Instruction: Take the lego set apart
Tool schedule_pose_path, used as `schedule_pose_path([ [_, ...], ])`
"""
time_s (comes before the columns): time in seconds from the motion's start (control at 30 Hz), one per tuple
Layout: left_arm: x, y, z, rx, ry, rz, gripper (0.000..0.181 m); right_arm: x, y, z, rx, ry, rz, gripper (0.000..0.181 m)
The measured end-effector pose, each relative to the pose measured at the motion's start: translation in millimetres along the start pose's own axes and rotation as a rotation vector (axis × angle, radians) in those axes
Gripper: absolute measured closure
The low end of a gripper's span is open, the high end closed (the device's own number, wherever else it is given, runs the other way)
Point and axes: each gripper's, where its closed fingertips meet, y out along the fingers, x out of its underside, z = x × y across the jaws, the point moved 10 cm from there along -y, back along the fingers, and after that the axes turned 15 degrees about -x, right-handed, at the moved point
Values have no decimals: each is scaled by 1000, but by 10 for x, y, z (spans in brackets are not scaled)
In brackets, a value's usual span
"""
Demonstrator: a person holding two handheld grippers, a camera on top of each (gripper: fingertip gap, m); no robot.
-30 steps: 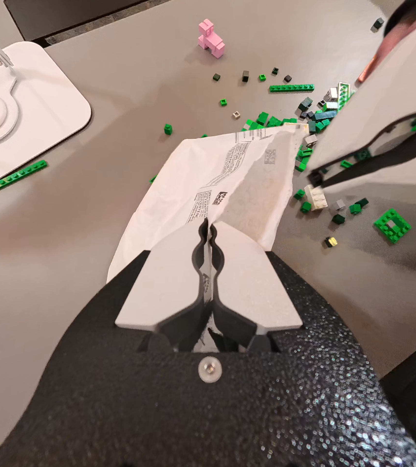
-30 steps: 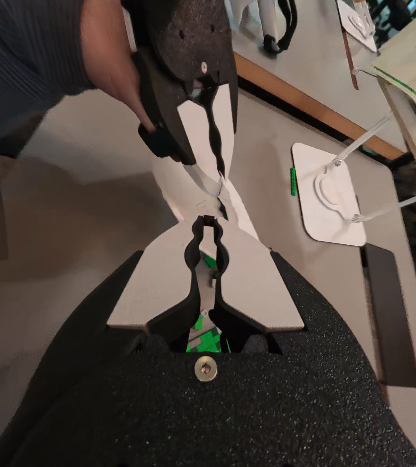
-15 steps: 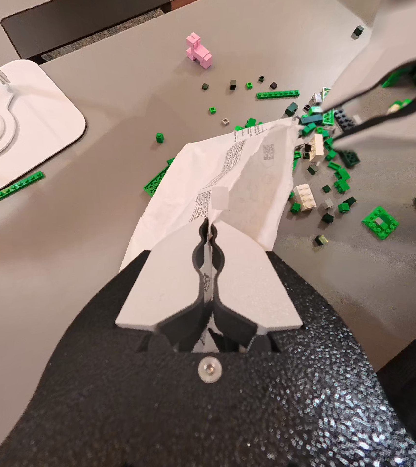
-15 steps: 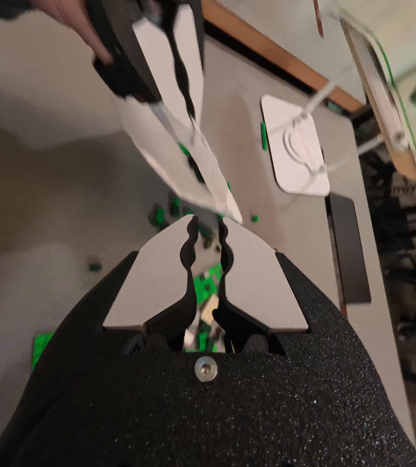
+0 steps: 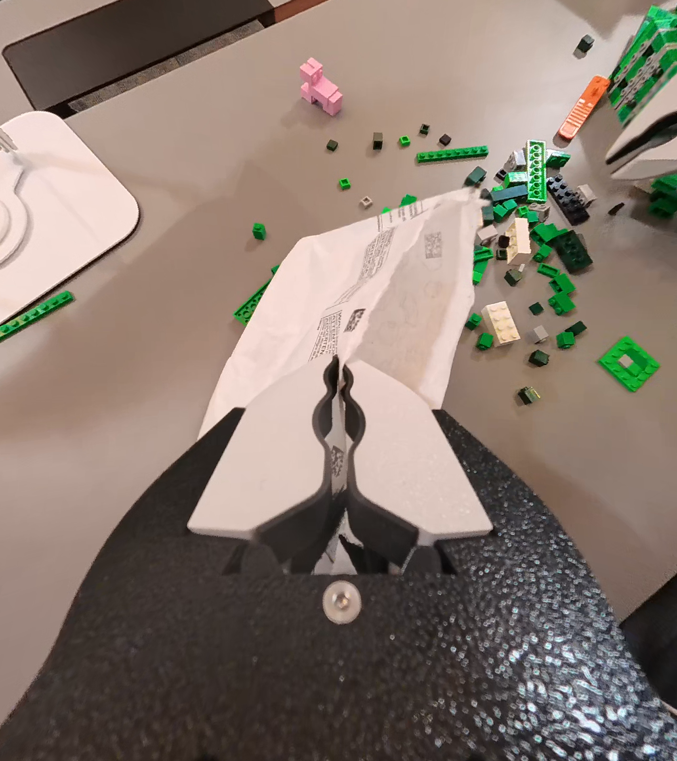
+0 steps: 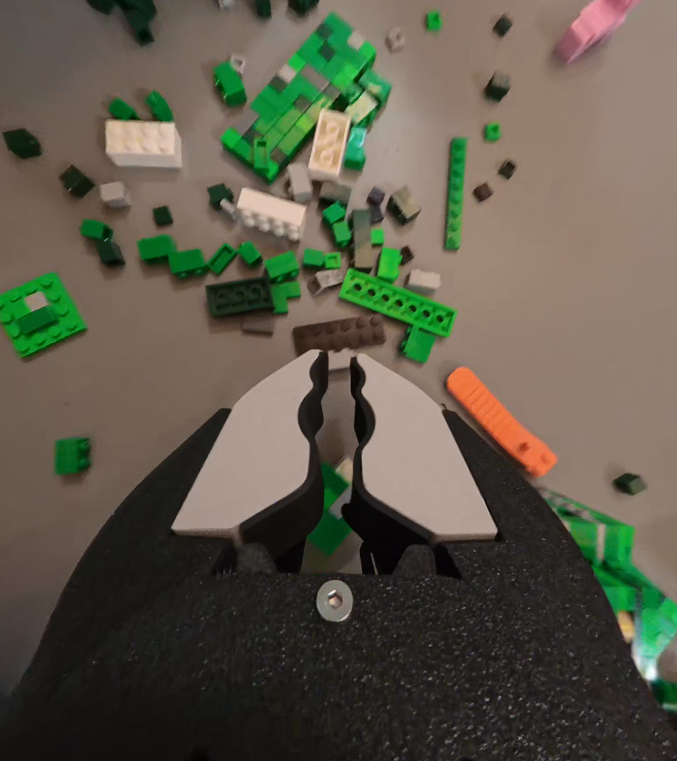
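Note:
My left gripper (image 5: pixel 338 362) is shut on the bottom end of a torn white paper bag (image 5: pixel 369 296) and holds it tilted, its open mouth over a pile of loose green, white and dark bricks (image 5: pixel 534 247). My right gripper (image 6: pixel 336 362) is slightly open and empty. It points down over the same pile, just short of a black plate (image 6: pixel 338 333). It also shows at the upper right of the left wrist view (image 5: pixel 657 140). A built green chunk (image 6: pixel 312 94) lies at the far side of the pile.
An orange brick separator (image 6: pixel 501 424) lies right of my right gripper. A green square plate (image 6: pixel 36 315) lies at the left. A pink figure (image 5: pixel 320 88) stands farther back. A white stand base (image 5: pixel 19 214) and a long green plate (image 5: pixel 30 317) are at the far left. There is about 30 cm between the tips of the two grippers. My right tips are roughly 15 cm from the built green chunk (image 6: pixel 312 94).
My right gripper has left the bag's mouth, opened a little and swung down over the brick pile. My left gripper keeps its hold on the bag.

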Motion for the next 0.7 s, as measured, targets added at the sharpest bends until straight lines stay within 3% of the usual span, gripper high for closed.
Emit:
schedule_pose_path([
  [0.17,1,30,29,11,11,-12,181,63,15,-121,-55,35,-153,171],
  [0.43,-11,26,77,29,30,-13,181,80,120,-86,-52,41,-221,169],
  [0.57,-12,33,77,31,29,-11,181,-200,167,-133,24,-100,-79,171],
  [0.63,-12,46,82,35,31,-15,181,-378,259,-145,137,-160,-64,174],
  [0.7,-10,55,93,39,36,-19,181,-520,385,-159,154,-178,-37,177],
])
